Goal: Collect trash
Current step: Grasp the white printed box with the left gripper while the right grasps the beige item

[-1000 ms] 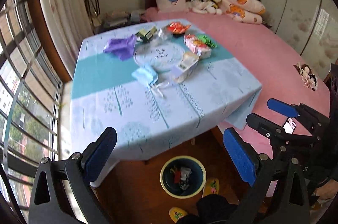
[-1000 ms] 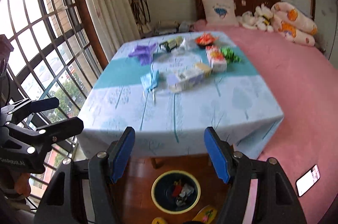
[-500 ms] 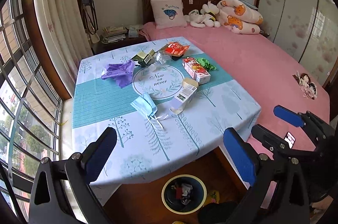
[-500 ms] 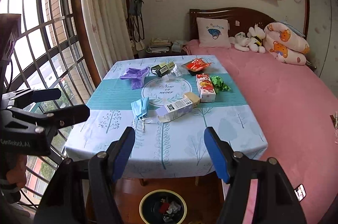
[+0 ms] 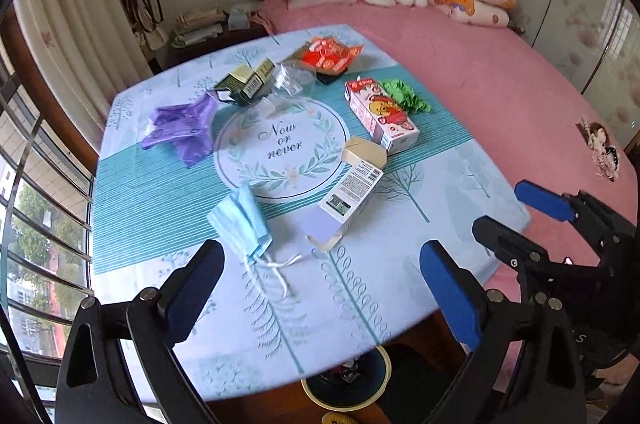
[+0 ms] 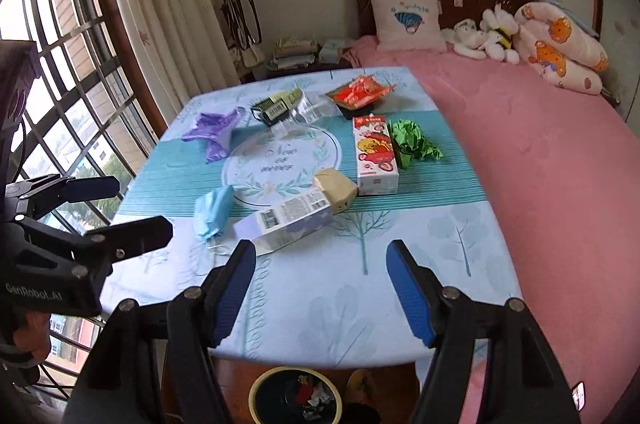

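Trash lies on a table with a blue patterned cloth [image 5: 160, 191]: a blue face mask [image 5: 240, 224], a lilac carton lying on its side [image 5: 352, 187], a red-and-white juice carton [image 5: 380, 113], green crumpled paper [image 5: 406, 95], a purple plastic bag [image 5: 182, 127], a dark green box [image 5: 246, 81], clear plastic [image 5: 294, 79] and a red wrapper [image 5: 332, 53]. My left gripper [image 5: 320, 292] is open and empty above the table's near edge. My right gripper [image 6: 322, 292] is open and empty, near the lilac carton [image 6: 292, 216]. A bin [image 6: 296, 396] holding trash stands on the floor below.
A pink bed [image 6: 540, 151] with pillows and plush toys borders the table on the right. A barred window [image 6: 60, 95] and curtain are on the left. A nightstand with papers [image 6: 294, 53] stands behind the table. A phone [image 6: 578, 394] lies on the bed's near edge.
Both grippers have moved forward and lower toward the table; the trash now looks larger and closer. The bin has slipped to the bottom edge of both views. Both stay open.
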`<state>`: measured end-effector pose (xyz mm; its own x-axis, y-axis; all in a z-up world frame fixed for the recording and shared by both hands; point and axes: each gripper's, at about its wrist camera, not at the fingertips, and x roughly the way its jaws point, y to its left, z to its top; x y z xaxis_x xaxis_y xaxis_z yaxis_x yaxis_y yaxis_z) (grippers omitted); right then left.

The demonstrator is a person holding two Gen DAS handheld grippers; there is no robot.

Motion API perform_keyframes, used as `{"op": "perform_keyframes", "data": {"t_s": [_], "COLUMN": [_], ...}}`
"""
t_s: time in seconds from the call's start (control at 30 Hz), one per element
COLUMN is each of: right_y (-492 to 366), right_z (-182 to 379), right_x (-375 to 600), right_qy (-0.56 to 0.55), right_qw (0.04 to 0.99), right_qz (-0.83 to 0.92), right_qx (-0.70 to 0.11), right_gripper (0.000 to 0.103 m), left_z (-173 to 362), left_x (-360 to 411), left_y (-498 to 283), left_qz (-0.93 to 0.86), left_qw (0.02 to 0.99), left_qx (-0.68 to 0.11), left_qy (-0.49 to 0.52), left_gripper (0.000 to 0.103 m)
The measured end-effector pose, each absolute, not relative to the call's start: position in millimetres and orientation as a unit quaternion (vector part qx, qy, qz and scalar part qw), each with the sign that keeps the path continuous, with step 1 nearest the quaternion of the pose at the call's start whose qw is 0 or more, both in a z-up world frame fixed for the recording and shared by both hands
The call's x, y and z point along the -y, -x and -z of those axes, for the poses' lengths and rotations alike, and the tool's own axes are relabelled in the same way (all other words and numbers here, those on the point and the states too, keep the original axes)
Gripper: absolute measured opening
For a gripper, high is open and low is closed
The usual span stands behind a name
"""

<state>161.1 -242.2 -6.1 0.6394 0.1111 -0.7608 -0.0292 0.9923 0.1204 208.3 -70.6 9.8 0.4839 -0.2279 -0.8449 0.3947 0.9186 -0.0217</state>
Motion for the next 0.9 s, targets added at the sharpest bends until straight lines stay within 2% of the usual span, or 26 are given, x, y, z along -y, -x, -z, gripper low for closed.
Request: {"op": "perform_keyframes", "data": {"t_s": [0.17,0.3,0.47,0.6,0.7,0.9], "right_y": [-204.6,-233.4,-260.4,-274.6,-281.0,-293.1], "right_z": [28.5,46.3,66.9,79.3,84.3,93.4], "right_x": [275.2,295.1,308.7,310.4,308.9,295.9], "right_qy": [-0.052,-0.051,-0.046,-0.044,-0.043,-0.035], "right_qw": [0.889,0.875,0.861,0.850,0.844,0.829], "right_qz": [-0.055,-0.069,-0.098,-0.127,-0.149,-0.193], "right_qx": [-0.452,-0.476,-0.497,-0.509,-0.514,-0.523], "right_gripper": [0.068,0.068,0.068,0.068,0.068,0.068], "left_z": [34.1,70.5,101.2,121.9,129.3,126.3], "left_x": [111.5,134.8,146.3,150.5,149.9,142.7], "left_y": [-257.1,-289.6,-316.0,-327.6,-329.3,-324.7], "left_qz": [0.167,0.154,0.141,0.136,0.136,0.112], "left_qw": [0.834,0.810,0.791,0.770,0.760,0.766], "left_qx": [-0.514,-0.553,-0.586,-0.616,-0.630,-0.629], "left_qy": [-0.111,-0.116,-0.104,-0.096,-0.085,-0.072], "left_gripper": [0.092,0.081,0.080,0.058,0.036,0.034]}}
